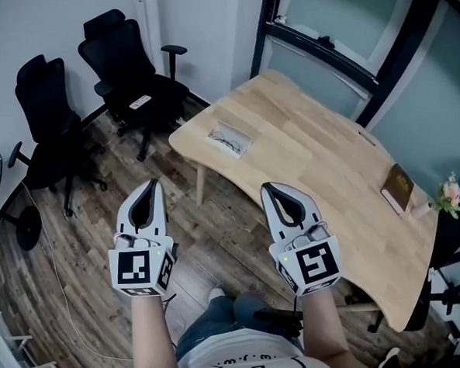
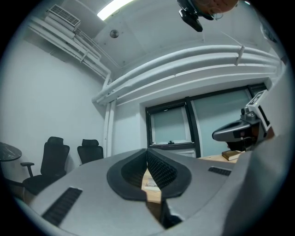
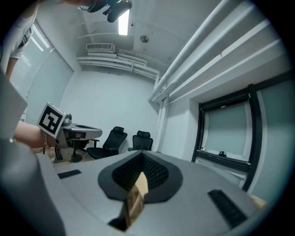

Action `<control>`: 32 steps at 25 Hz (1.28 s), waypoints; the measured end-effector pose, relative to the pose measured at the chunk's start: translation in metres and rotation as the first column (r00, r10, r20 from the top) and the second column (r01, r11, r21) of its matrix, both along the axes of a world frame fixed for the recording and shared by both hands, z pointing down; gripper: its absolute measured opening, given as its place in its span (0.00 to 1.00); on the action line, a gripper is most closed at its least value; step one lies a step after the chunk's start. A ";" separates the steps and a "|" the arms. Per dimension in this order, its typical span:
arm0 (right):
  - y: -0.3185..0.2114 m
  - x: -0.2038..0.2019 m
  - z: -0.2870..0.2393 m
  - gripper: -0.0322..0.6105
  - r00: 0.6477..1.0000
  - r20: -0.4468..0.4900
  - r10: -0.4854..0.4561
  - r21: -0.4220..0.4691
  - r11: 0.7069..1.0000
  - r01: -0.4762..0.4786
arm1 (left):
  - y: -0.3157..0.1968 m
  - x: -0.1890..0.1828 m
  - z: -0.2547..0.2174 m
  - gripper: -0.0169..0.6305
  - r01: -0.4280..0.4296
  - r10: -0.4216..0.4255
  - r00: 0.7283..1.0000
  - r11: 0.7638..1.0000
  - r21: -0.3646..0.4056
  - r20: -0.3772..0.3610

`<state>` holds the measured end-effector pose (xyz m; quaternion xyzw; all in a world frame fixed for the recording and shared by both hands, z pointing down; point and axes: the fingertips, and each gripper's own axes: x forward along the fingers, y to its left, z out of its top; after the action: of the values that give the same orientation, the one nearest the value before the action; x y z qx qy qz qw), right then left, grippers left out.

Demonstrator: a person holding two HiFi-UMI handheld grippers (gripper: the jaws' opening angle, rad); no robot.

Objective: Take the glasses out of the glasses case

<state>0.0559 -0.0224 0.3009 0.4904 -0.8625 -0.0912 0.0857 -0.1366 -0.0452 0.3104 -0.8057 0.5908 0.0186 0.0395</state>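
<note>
- Left tool (image 1: 154,184): jaws together at the tips, nothing between them. It's held level over the wood floor (image 1: 86,250), short of the counter (image 1: 322,158).
- Left gripper view agrees: the dark pads meet at the tip (image 2: 147,152), w/ only a thin slit lower down.
- Right tool (image 1: 267,188): jaws also together and empty, held level beside the left one, its tip near the counter's front edge.
- Right gripper view: pads closed at the tip (image 3: 140,154). A sliver of counter wood shows thru the gap below.
- Each tool is gripped from behind by a hand, and the marker cubes face the head cam.
- Glasses case (image 1: 214,134): pale, rectangular, lying flat on the counter near its left front corner, well apart from both tools and ahead of them, between the two.
- Glasses (image 1: 229,140): a thin dark frame shows inside the case. Can't tell whether there's a lid over it.
- Thru the left tool's slit, the case (image 2: 151,185) is a small pale patch on the wood.
- Brown book (image 1: 399,186) lies near the counter's right edge, w/ a small bunch of pink flowers (image 1: 450,193) just beside it.
- Two black office chairs (image 1: 134,76) (image 1: 47,113) stand on the floor at left, by the wall.
- A white cable (image 1: 56,268) trails across the floor left of the person.
</note>
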 end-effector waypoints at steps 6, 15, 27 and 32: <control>-0.055 -0.013 0.026 0.07 1.000 -0.022 0.018 -0.059 0.998 -0.019 | -0.050 0.000 0.024 0.05 -0.031 0.032 0.999 0.998 -0.059 0.011; -0.164 -0.009 0.044 0.07 0.998 0.025 0.056 -0.090 0.994 -0.054 | -0.146 -0.008 0.034 0.05 -0.029 0.032 0.999 0.997 -0.072 0.032; -0.311 0.001 0.057 0.22 0.998 0.035 0.049 -0.198 0.979 -0.041 | -0.295 0.003 0.029 0.05 -0.045 0.048 0.998 0.995 -0.085 0.028; -0.343 0.003 0.079 0.28 0.999 0.032 0.018 -0.253 0.967 -0.009 | -0.332 0.014 0.046 0.05 -0.066 0.071 0.997 0.990 -0.127 0.035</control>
<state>0.0587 -0.3653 0.3794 0.4827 -0.8651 0.0285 0.1333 -0.1224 -0.3768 0.3564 -0.8265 0.5620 -0.0329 -0.0004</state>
